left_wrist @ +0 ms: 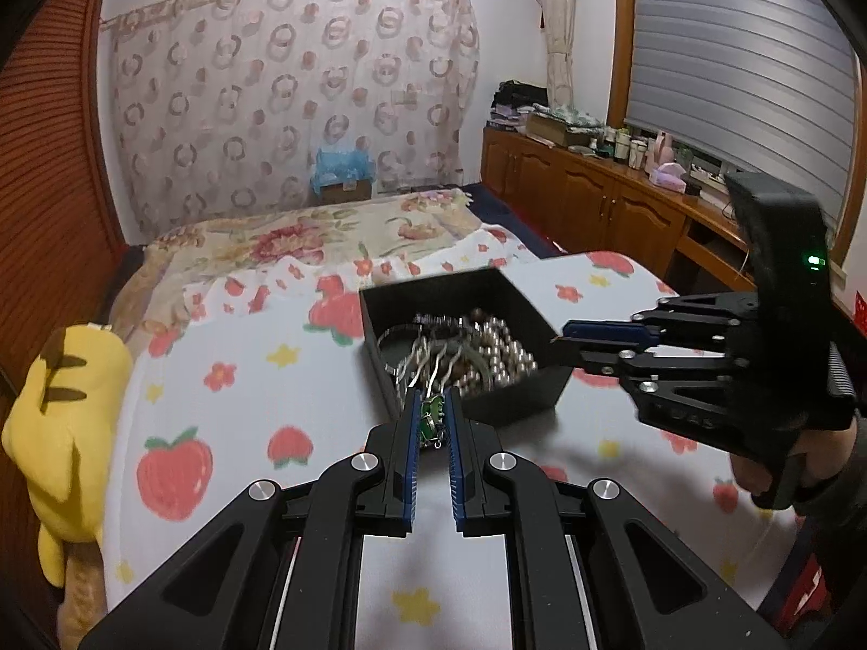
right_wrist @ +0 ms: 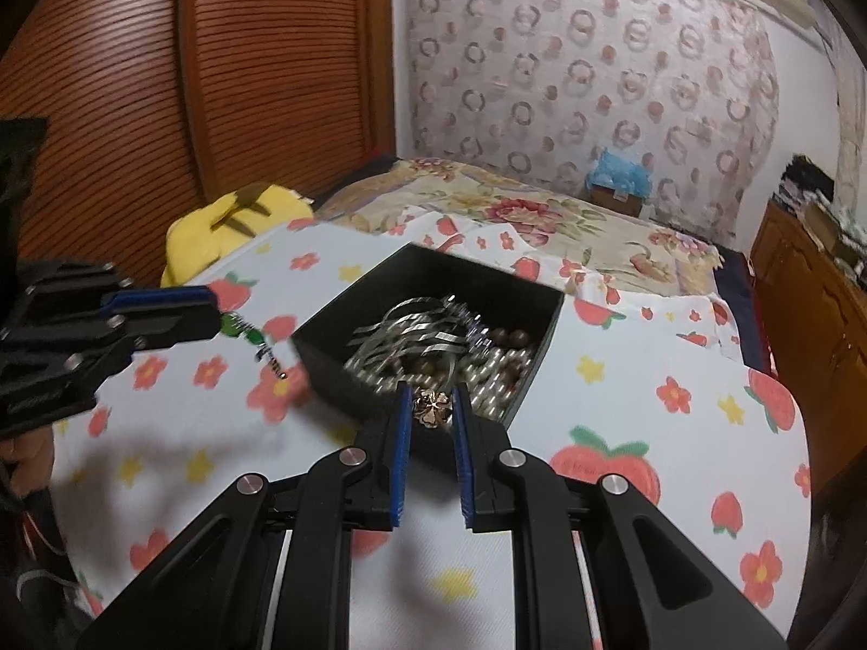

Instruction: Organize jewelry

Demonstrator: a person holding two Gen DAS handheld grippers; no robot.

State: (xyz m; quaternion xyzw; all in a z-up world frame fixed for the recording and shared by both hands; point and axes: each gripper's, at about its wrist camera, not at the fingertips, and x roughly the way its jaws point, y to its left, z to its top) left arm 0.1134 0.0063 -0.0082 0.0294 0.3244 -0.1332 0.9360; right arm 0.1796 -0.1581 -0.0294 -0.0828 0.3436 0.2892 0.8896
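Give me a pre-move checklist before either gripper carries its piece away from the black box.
1. Left gripper shut on the green piece: ok.
2. Right gripper shut on the gold flower piece: ok.
3. Green piece clear of the black box: ok, dangling over the strawberry cloth.
4. Gold flower piece free of the pile of beads and silver bands: cannot tell.
5. Grippers apart from each other: ok.

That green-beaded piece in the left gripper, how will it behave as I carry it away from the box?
Probably floppy: the green beaded piece trails limp from the left gripper, its chain end hanging free. It looks light, so it may swing. The dangling end could snag the tangled jewelry in the black box if it passes low.
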